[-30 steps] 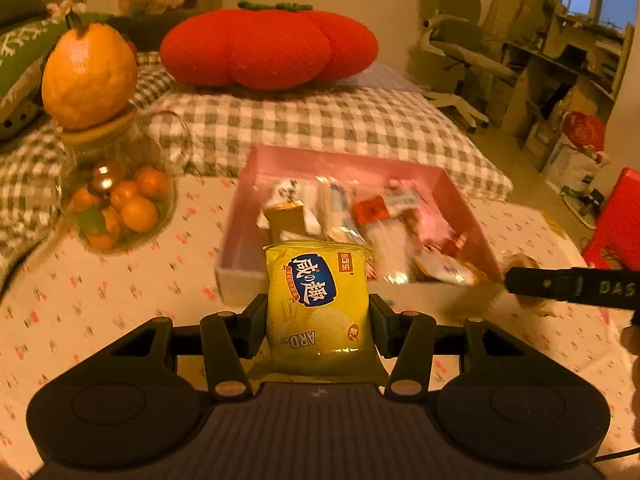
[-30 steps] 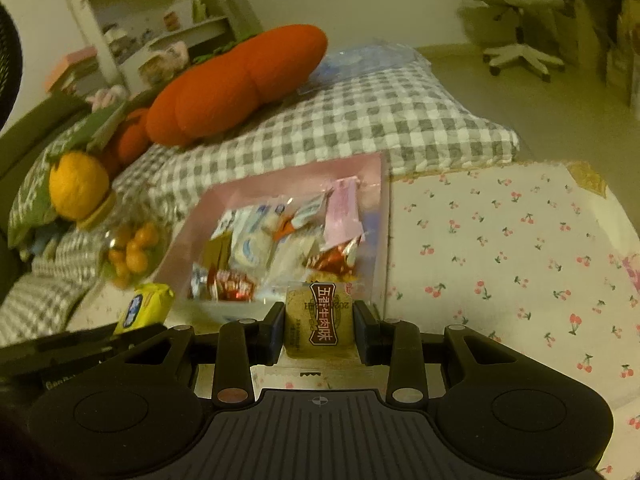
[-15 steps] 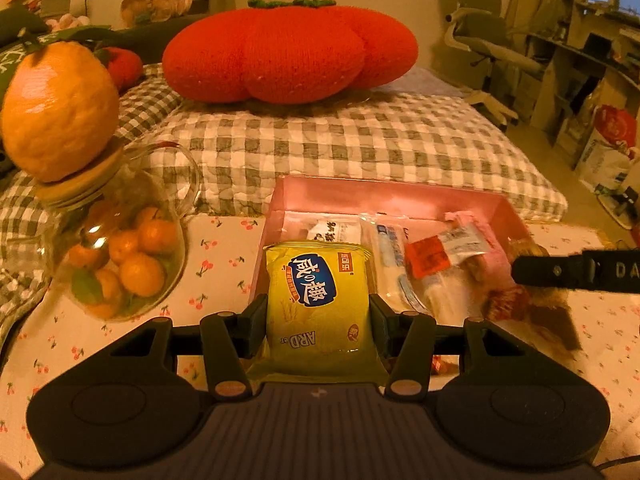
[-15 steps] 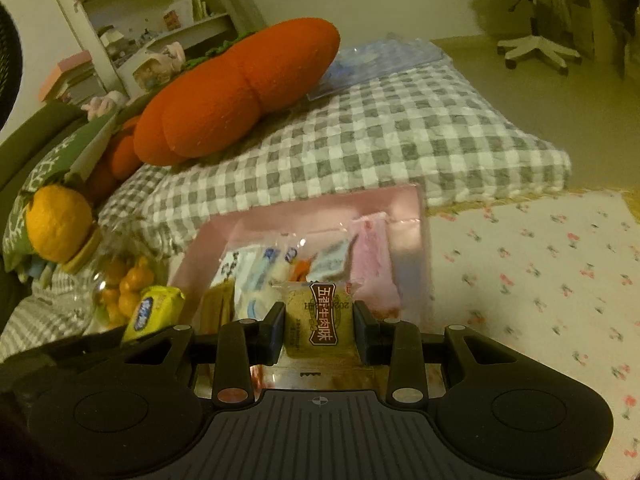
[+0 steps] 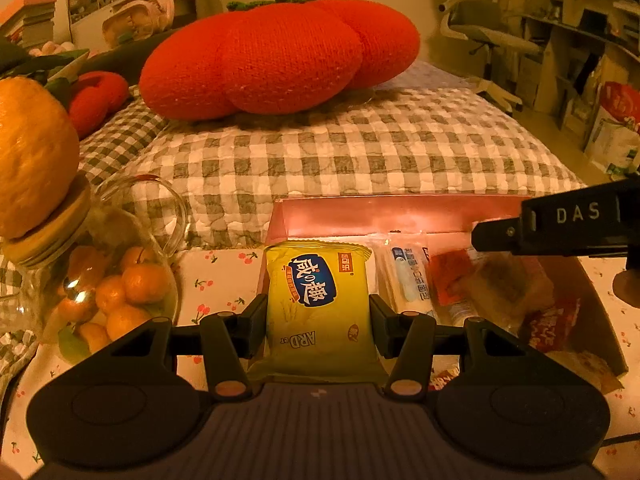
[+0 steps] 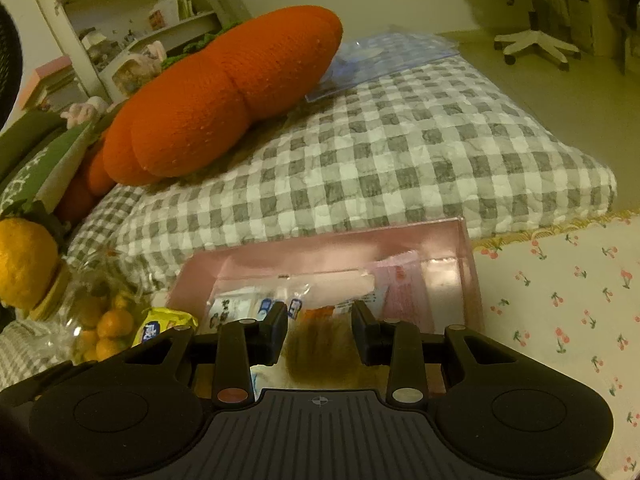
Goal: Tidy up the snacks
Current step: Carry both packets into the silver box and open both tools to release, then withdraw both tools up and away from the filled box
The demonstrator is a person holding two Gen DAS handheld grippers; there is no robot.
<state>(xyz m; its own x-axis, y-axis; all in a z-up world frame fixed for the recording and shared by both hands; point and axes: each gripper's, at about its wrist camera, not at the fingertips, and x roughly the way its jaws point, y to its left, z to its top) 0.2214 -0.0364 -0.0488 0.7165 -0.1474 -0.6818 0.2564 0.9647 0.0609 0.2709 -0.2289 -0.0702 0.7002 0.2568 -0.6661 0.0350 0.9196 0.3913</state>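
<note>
Here left gripper clamps yellow cracker packet at pink box near edge; right gripper pinches blurred brown snack over the box.

The yellow snack packet is glossy plastic film, same as the crinkly wrappers in the pink box, which has a smooth, slightly shiny wall. Left of the box there's a clear glass jar with a wooden lid, sitting on a matt cherry-print cloth. Behind the box, the checked quilt looks soft and puckered and the red cushion is coarse knit.
</note>
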